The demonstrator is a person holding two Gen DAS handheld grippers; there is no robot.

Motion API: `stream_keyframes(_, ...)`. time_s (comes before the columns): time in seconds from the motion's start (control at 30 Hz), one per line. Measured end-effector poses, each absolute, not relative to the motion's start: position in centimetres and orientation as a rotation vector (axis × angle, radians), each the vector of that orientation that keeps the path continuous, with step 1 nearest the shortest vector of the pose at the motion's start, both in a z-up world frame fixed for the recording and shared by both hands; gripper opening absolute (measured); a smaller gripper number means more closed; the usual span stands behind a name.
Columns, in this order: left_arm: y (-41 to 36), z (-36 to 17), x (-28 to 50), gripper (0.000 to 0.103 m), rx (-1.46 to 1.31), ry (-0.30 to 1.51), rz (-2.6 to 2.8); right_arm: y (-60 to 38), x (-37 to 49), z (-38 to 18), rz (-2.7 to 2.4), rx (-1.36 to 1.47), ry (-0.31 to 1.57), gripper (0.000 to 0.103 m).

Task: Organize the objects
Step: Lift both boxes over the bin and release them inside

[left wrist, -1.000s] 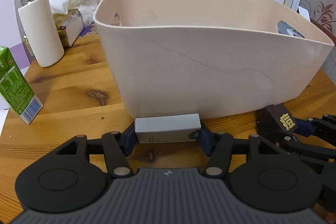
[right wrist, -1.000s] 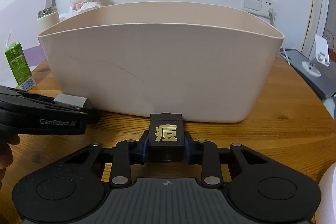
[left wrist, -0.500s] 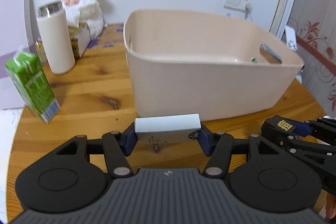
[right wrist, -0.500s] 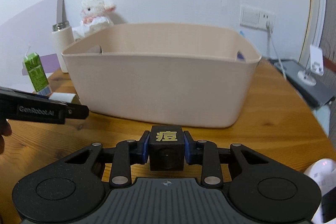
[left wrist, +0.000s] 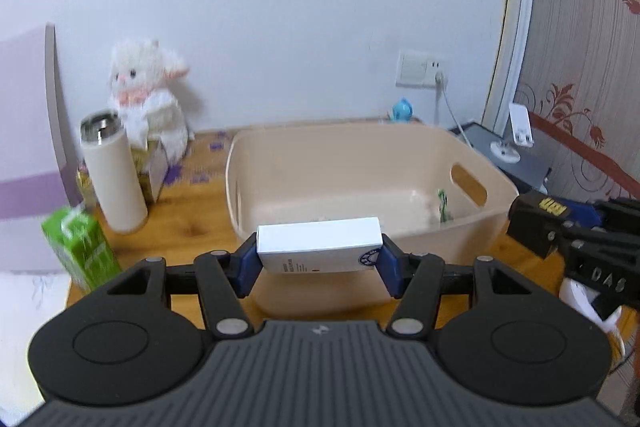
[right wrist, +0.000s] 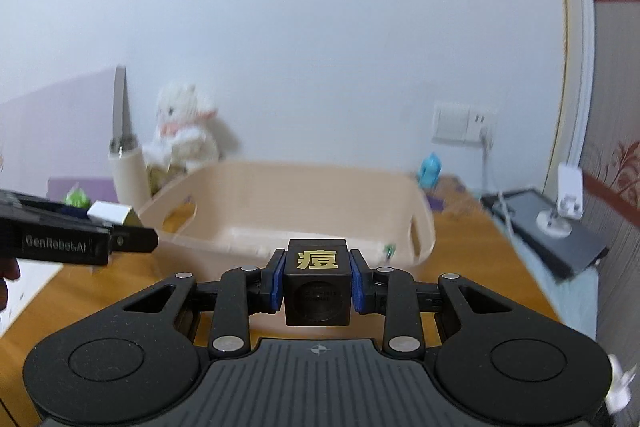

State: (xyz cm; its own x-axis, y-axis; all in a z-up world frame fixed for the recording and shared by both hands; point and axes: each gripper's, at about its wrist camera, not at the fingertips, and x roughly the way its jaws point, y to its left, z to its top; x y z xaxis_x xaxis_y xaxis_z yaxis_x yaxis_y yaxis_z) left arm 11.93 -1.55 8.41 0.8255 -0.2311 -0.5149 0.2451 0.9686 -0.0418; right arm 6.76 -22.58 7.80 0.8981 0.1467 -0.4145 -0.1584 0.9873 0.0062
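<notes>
My left gripper point(left wrist: 319, 259) is shut on a white rectangular box point(left wrist: 319, 244), held level above the near rim of the beige tub point(left wrist: 304, 163). My right gripper point(right wrist: 317, 283) is shut on a black cube point(right wrist: 317, 281) with a gold character, held in the air in front of the tub point(right wrist: 256, 187). The cube also shows at the right of the left wrist view point(left wrist: 534, 223). The white box also shows at the left of the right wrist view point(right wrist: 110, 213). A small green item point(left wrist: 441, 205) lies inside the tub near its right handle hole.
On the wooden table point(left wrist: 180, 223) left of the tub stand a green carton point(left wrist: 82, 251), a white flask point(left wrist: 114, 175) and a white plush rabbit point(left wrist: 148, 99) on a tissue box. A dark flat device point(right wrist: 548, 231) with a white stand lies at the right. The wall is behind.
Both grippers have risen from table height with their objects. The views now look down into the tub from above its near rim instead of at its side wall.
</notes>
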Motion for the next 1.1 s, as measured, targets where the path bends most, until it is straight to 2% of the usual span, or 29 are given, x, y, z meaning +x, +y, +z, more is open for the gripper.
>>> stream_keyframes(0.23,-3.5,9.7,15.5,0.061,0.071,0.522,-0.216,-23.6,9.3,10.5,0.116,0.023,0.372,0.029)
stream_keyframes(0.43,-5.0,8.5,19.3,0.061,0.090,0.573,-0.171,-24.2,12.3,10.8,0.080,0.044,0.384,0.029)
stream_keyframes(0.77,-6.4,3.5,24.0,0.061,0.173,0.732,-0.135,-22.9,17.8,7.2,0.038,0.005,0.519,0.029)
stream_keyframes(0.93,-6.6,3.4,24.1,0.062,0.165,0.757,-0.159,-22.1,19.6,4.6,0.021,-0.030,0.611,0.029)
stream_keyframes(1.0,-6.6,3.7,23.9,0.063,0.154,0.757,-0.166,-22.0,19.8,4.0,0.021,-0.037,0.631,0.035)
stream_keyframes(1.07,-6.7,4.0,23.7,0.075,0.168,0.743,-0.161,-22.0,19.6,3.9,0.022,-0.041,0.627,0.044)
stream_keyframes(1.1,-6.7,4.2,23.5,0.078,0.172,0.736,-0.159,-22.0,19.4,4.1,0.022,-0.045,0.622,0.047)
